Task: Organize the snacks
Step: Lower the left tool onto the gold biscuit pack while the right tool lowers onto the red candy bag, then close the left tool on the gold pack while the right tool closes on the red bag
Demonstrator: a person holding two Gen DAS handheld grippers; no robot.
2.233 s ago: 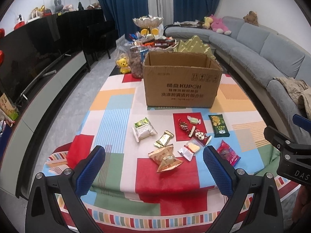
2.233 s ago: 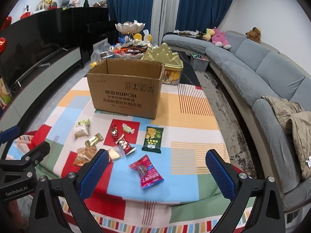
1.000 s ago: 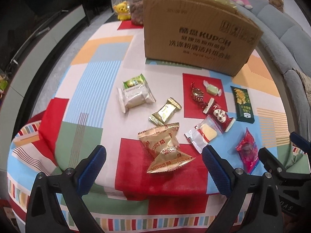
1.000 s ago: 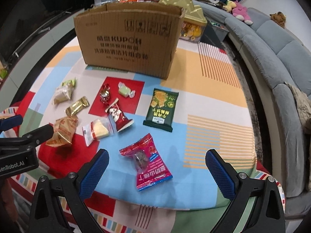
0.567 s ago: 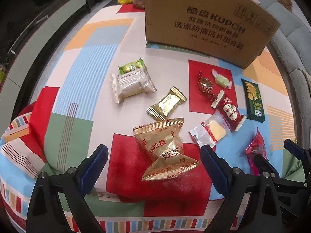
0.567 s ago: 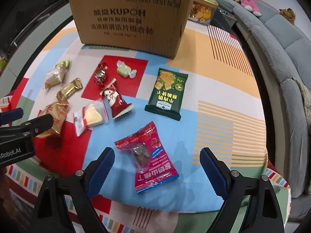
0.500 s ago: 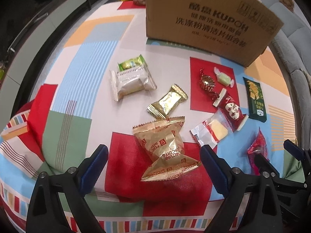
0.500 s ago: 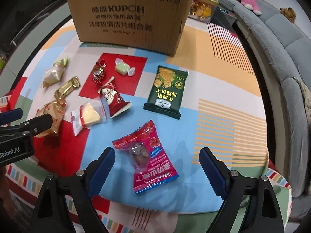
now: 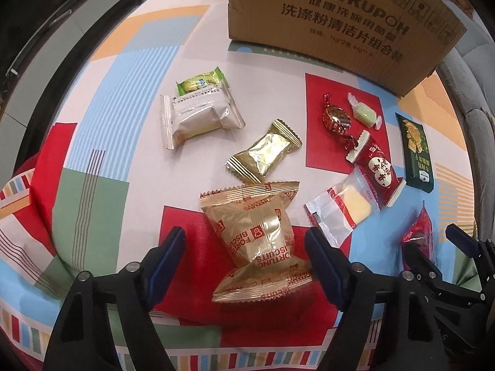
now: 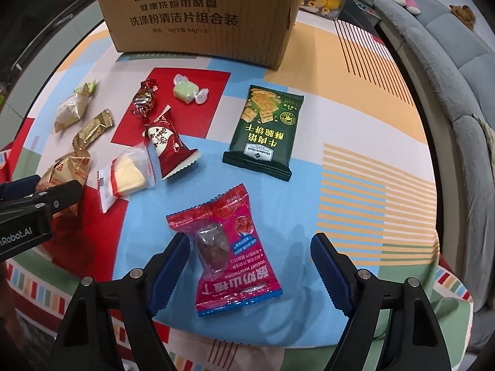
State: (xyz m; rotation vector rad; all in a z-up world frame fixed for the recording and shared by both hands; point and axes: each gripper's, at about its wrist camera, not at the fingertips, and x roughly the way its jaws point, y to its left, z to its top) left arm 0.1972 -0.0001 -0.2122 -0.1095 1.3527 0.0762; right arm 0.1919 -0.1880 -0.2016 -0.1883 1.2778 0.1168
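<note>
On the patchwork-clothed bench (image 9: 130, 71), the left tongs (image 9: 244, 247), just narrowing yet not gripping, straddle a gold foil biscuit packet (image 9: 256, 238) while the right tongs (image 10: 247, 256) likewise bracket a crimson hawthorn sachet (image 10: 229, 253), each probably about to pinch and lift toward the brown cardboard box (image 10: 201, 9).

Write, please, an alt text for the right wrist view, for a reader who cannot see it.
The right gripper, its jaws just closing but still open, hovers around a red hawthorn snack packet lying on a colourful tablecloth. Beyond it lie a dark green cracker packet and several small wrapped sweets, before a cardboard box. The left gripper enters at the left edge.
</note>
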